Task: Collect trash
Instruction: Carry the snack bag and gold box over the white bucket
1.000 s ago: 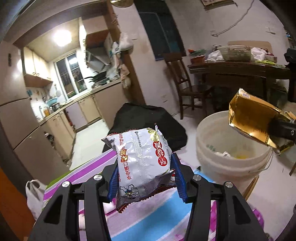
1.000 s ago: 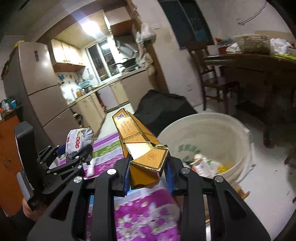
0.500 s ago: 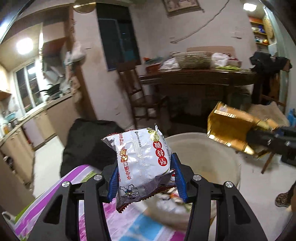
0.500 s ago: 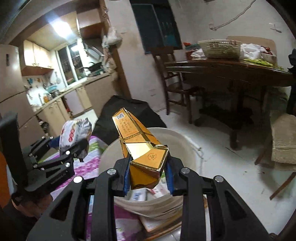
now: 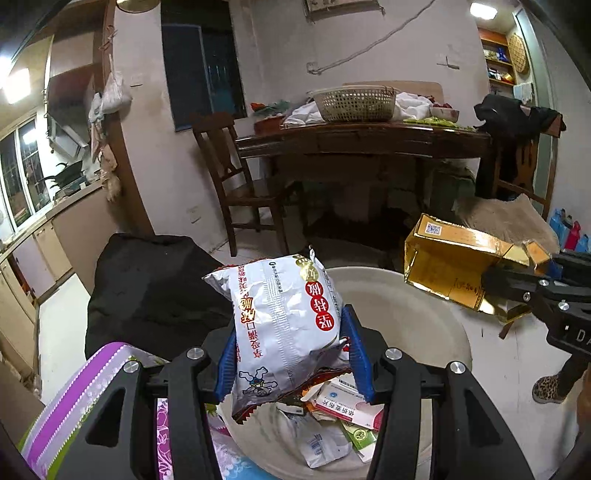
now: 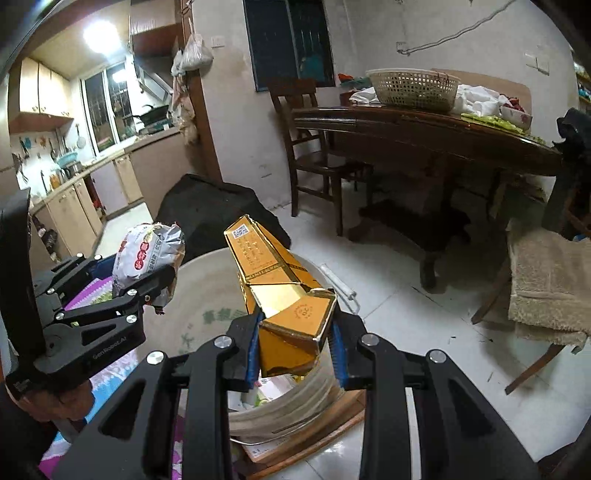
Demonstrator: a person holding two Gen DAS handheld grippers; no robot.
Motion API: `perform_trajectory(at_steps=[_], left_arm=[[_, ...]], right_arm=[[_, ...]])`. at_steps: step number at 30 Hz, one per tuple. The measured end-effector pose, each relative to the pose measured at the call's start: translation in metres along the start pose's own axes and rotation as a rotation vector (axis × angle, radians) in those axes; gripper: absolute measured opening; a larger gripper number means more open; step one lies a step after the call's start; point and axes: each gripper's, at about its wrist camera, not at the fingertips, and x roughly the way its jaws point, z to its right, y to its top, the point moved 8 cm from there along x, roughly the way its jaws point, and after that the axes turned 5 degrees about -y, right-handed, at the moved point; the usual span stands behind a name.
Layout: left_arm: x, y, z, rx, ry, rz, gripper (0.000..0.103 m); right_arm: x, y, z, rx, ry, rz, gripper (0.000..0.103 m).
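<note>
I see a white tiled floor [image 6: 406, 295], a dark wooden dining table [image 6: 424, 129] with a wooden chair [image 6: 306, 155] beside it, kitchen cabinets [image 6: 74, 210], a window [image 6: 107, 107] and a lit ceiling lamp [image 6: 101, 33].

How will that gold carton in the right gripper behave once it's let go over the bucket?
The gold carton looks crushed and open-ended, so it is probably empty and light. Its creased panels suggest it buckles easily. Held over the white bucket, it should drop in rather than roll.

Far across the room, dark wooden tabletop [image 5: 369, 134] carrying woven basket [image 5: 352, 103]. Left of it, wooden chair [image 5: 236, 184]. Nearer, black bag [image 5: 155, 284] on tiled floor [image 6: 424, 314]. Far left, kitchen cabinets [image 6: 92, 195].
</note>
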Motion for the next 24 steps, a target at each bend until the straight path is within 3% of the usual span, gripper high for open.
perform_trajectory(at_steps=[7, 14, 20, 24], left_arm=[[0.005, -0.009, -0.012, -0.025, -0.030, -0.018, 0.052], [0.015, -0.019, -0.017, 0.041, -0.075, -0.092, 0.052], [0.024, -0.020, -0.023, 0.064, -0.117, -0.138, 0.052], [0.028, -0.019, -0.025, 0.083, -0.130, -0.166, 0.052]], right_arm=[[0.008, 0.002, -0.002, -0.062, -0.042, -0.012, 0.029], [0.018, 0.002, -0.010, -0.161, -0.066, -0.064, 0.029], [0.029, 0.003, -0.022, -0.273, -0.065, -0.147, 0.029], [0.042, 0.005, -0.026, -0.311, -0.021, -0.238, 0.029]])
